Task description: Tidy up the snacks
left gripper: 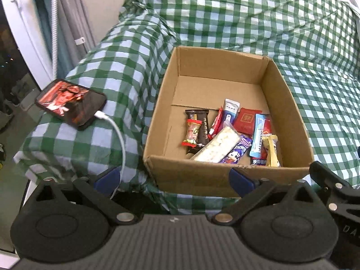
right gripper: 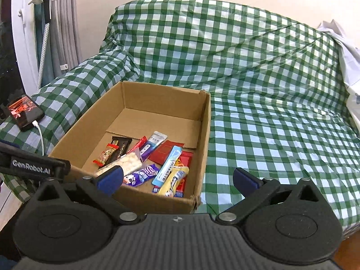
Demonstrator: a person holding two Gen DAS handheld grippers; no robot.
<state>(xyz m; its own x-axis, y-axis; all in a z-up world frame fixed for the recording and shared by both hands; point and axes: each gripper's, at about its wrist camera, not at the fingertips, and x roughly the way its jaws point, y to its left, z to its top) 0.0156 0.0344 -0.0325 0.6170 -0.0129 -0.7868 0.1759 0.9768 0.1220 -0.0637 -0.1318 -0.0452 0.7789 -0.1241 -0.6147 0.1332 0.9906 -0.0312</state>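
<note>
Both grippers, left and right, are hovering with fingers spread wide, holding nothing. Snacks are lying piled at the near end of the cardboard box on the sofa, apparently already gathered; most long axes are pointing toward the far wall.
</note>
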